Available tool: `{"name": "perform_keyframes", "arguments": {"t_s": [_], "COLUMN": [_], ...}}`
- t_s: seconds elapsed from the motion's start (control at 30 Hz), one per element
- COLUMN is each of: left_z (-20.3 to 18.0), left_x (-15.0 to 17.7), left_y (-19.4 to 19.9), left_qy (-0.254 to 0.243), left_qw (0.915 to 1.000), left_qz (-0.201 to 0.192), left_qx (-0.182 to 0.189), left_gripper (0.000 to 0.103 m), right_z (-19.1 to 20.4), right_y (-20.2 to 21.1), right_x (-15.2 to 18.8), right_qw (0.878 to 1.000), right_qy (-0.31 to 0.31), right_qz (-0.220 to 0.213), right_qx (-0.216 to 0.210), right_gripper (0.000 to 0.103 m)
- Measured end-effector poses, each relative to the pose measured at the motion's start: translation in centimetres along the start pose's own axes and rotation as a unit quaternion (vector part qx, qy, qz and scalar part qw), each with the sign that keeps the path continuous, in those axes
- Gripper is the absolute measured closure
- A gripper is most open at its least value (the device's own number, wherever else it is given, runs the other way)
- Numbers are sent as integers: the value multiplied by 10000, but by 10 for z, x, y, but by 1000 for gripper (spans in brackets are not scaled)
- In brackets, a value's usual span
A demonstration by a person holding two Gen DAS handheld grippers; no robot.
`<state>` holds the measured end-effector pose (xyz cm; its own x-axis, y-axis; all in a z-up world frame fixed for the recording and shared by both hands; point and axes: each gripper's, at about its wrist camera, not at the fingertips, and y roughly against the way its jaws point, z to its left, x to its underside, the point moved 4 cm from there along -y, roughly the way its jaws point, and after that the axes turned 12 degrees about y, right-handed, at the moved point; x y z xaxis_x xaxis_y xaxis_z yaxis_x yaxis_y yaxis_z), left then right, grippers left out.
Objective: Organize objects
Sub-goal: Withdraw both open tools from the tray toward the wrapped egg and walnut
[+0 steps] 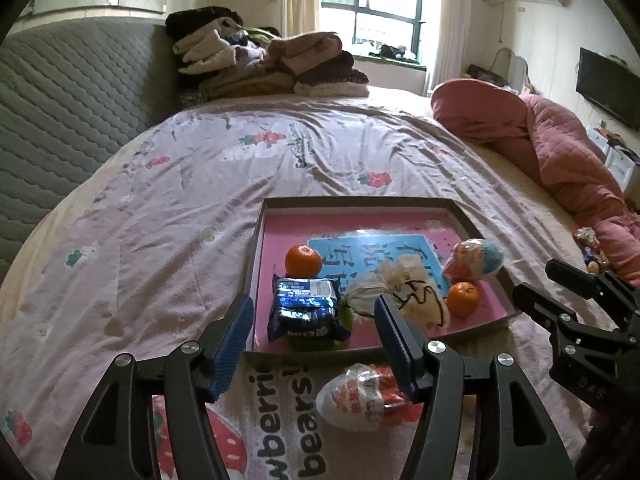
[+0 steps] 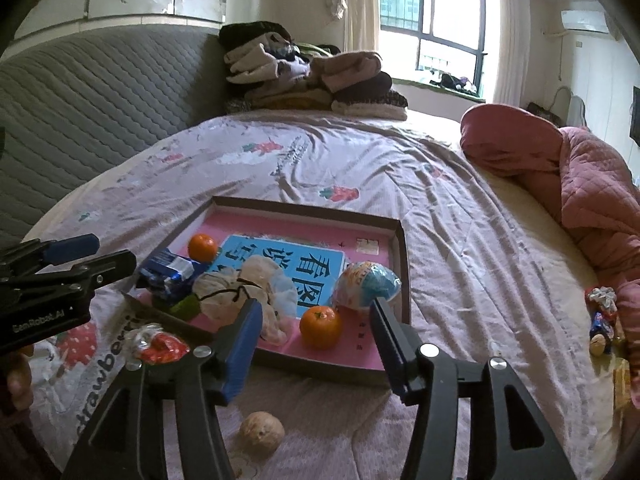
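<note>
Left wrist view: left gripper (image 1: 314,332) wide open, nothing held, over red-and-white egg (image 1: 362,396) on bedsheet (image 1: 160,208) just outside tray (image 1: 360,202). Best lowered squarely, closed gently on slippery wrapper. Egg partly hidden behind one finger.

Right wrist view: right gripper (image 2: 316,338) open and empty above walnut (image 2: 262,433), near tray's front edge. Small items (image 2: 602,320) by pink quilt (image 2: 580,184) hard to identify.
</note>
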<state>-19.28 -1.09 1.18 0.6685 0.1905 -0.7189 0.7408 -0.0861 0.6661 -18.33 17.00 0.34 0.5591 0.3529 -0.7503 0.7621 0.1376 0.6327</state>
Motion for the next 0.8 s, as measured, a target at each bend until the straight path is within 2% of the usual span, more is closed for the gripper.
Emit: {"name": "perform_keyframes", "arguments": {"t_s": [0.17, 0.8], "left_z": [-5, -21], "left_x": [2, 29], "left_y": [20, 70], "left_qy": [-13, -197], "left_qw": [9999, 9995], "left_qz": [-121, -262], "left_qx": [18, 50], "left_gripper": [33, 33], "right_z": [-1, 17], "right_y": [22, 81], "right_x": [0, 12], "right_qw": [9999, 9988], "right_qy": [20, 212], "right_qz": [-154, -440], "right_qx": [-12, 23], "right_gripper": [45, 43]}}
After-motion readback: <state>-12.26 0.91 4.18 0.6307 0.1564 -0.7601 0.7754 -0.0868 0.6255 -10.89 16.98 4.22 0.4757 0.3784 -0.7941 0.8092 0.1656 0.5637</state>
